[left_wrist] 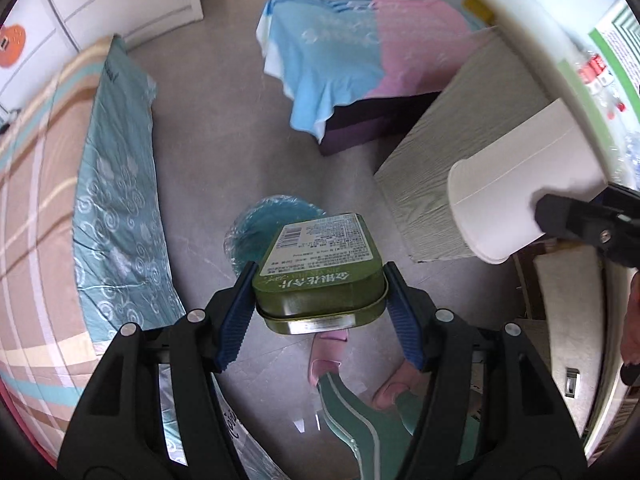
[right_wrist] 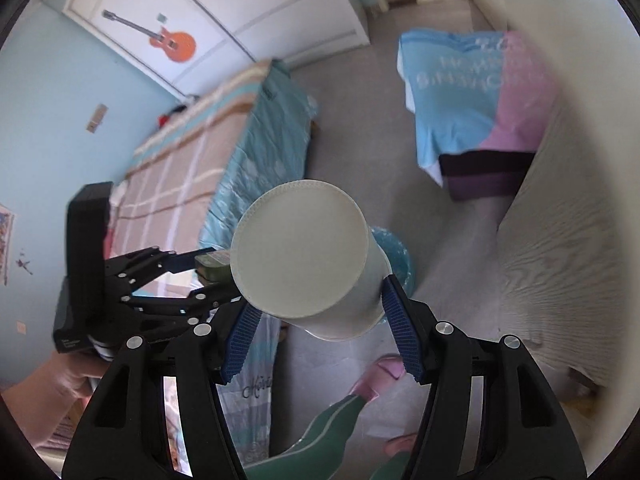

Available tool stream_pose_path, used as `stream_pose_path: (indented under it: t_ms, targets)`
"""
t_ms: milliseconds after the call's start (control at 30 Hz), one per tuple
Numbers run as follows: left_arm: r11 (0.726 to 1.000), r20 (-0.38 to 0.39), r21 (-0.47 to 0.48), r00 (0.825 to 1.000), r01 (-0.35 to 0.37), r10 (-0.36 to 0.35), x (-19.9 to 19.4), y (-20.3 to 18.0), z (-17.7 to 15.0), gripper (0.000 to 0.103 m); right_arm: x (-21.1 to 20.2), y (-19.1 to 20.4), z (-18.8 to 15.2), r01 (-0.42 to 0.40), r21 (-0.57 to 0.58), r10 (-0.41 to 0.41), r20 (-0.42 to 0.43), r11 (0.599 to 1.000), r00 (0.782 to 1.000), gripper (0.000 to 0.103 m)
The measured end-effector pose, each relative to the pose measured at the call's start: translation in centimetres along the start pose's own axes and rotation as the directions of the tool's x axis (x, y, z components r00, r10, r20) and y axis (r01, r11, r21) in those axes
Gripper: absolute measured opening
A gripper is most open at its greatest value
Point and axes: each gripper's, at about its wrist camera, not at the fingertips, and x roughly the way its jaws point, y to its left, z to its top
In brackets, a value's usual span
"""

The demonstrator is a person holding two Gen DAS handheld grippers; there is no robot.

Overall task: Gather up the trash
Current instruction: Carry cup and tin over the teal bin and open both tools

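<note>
My left gripper [left_wrist: 320, 284] is shut on a green metal tin [left_wrist: 320, 276] with a printed label, held between the blue pads above the floor. Just beyond the tin, on the floor, stands a bin lined with a blue bag [left_wrist: 272, 228]. My right gripper [right_wrist: 316, 300] is shut on a white paper cup [right_wrist: 304, 256], its flat bottom facing the camera. The cup [left_wrist: 520, 184] and one right gripper finger also show at the right of the left wrist view. In the right wrist view the blue-lined bin [right_wrist: 394, 256] peeks out behind the cup, and the left gripper with the tin [right_wrist: 212, 266] is at the left.
A bed with a plaid and teal cover [left_wrist: 80, 200] lies at the left. A low seat draped in blue and pink cloth [left_wrist: 360, 52] stands further off. A pale wood-grain table [left_wrist: 460, 140] is at the right. The person's legs in green trousers and pink slippers [left_wrist: 328, 356] are below.
</note>
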Motion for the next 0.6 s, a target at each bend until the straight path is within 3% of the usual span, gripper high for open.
stream_pose_path:
  t_ms: [200,333,467,600]
  targets:
    - [0.999,-0.107,-0.035,0.993,0.039,-0.042,12.3,5.9,0.2,0.059,14.6,-3.0,0.3,-0.007,0.095,0.019,-0.124,0.995,0.992,0.061]
    - [0.995,-0.203,-0.078,0.977,0.056,-0.071,20.3,8.7,-0.7,0.059,23.9,-6.2,-0.5,0.022,0.191,0.019,-0.207,0.981,0.978,0.061]
    - [0.992,-0.293,-0.112,0.951,0.063,-0.094,26.8,10.7,-2.0,0.059,31.7,-9.1,-1.9,0.077,0.247,0.001,-0.301,0.966,0.954,0.062]
    - [0.995,-0.345,-0.095,0.936,0.036,-0.067,30.9,11.9,-3.4,0.060,36.8,-11.3,-3.9,0.113,0.304,0.013,-0.385,0.946,0.923,0.064]
